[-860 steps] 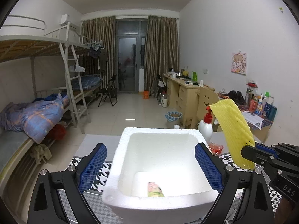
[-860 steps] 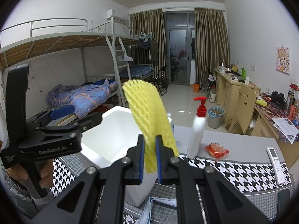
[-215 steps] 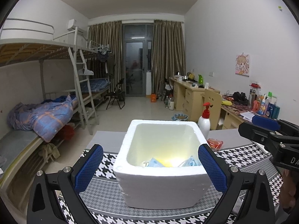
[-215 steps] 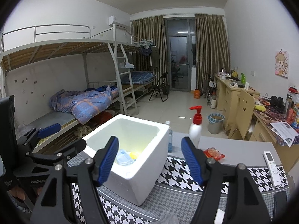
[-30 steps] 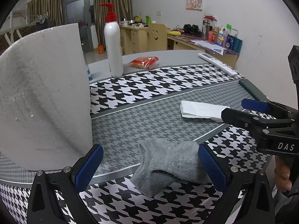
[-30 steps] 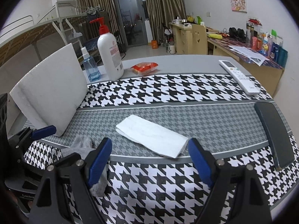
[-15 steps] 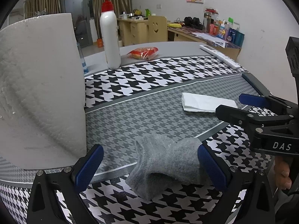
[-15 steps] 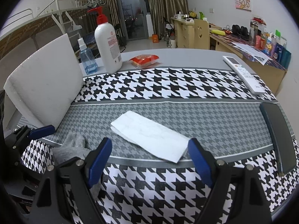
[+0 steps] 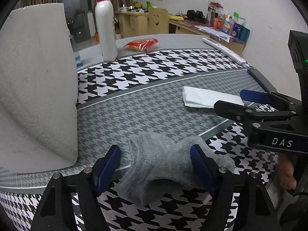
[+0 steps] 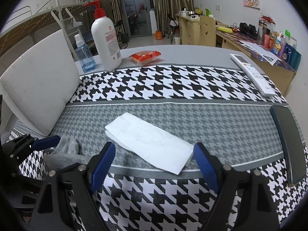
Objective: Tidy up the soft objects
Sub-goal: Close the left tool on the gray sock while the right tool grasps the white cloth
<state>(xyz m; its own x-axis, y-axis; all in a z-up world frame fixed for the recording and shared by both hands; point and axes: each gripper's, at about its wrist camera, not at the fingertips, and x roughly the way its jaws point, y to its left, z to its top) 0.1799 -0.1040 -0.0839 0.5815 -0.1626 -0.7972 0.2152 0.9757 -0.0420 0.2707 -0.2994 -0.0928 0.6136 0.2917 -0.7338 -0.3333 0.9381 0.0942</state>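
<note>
left tool [image 9: 155, 160] closing around grey sock [image 9: 163, 163] — right tool [image 10: 154, 156] wide, empty.

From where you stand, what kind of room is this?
Most likely a shared dormitory room: a metal bunk bed along the wall, wooden study desks cluttered with bottles, and a curtained balcony door at the far end.

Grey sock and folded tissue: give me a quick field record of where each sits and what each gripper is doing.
grey sock: crumpled on the tablecloth, beside the foam box
left gripper: jaws closing, sock between them, left pad clear of it
folded tissue: flat on the grey band
right gripper: open, tissue's near end between its fingers, not gripped
</note>
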